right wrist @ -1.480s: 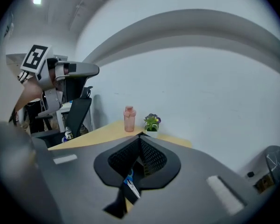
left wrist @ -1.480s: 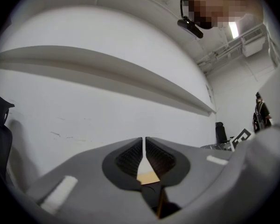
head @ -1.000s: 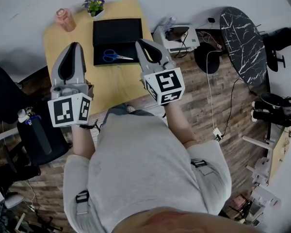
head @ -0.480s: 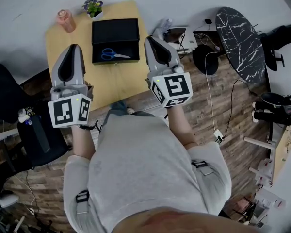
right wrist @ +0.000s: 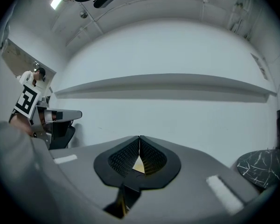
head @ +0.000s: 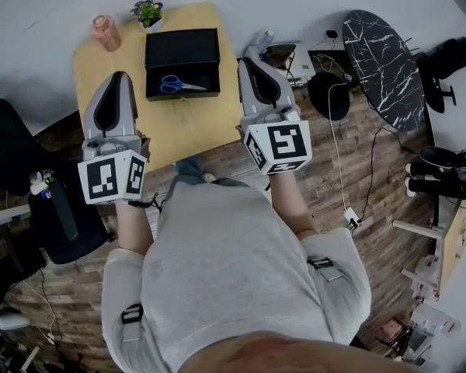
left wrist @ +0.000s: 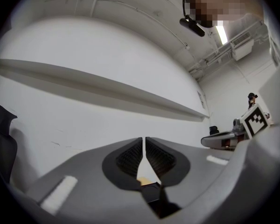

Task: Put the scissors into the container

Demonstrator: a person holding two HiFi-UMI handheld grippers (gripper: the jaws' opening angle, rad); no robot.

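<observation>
The blue-handled scissors (head: 178, 85) lie inside the black container (head: 183, 50) at the back of the yellow wooden table (head: 190, 127). My left gripper (head: 119, 76) is held up over the table's left part, shut and empty, in front and to the left of the container. My right gripper (head: 250, 62) hangs by the table's right edge, to the right of the container, shut with nothing in it. Both gripper views face a white wall: the left gripper (left wrist: 143, 139) and the right gripper (right wrist: 139, 137) show pads together. Neither touches the scissors.
A pink cup (head: 105, 31) and a small potted plant (head: 147, 10) stand at the table's back left. A white device (head: 283, 57), a black stool (head: 330, 93) and a dark marble round table (head: 384, 61) stand to the right. A black chair (head: 15, 154) is at the left.
My right gripper has drawn back from beside the container to the right, ending by the table's right edge. The left gripper has stayed put. The scissors lie unmoved in the container.
</observation>
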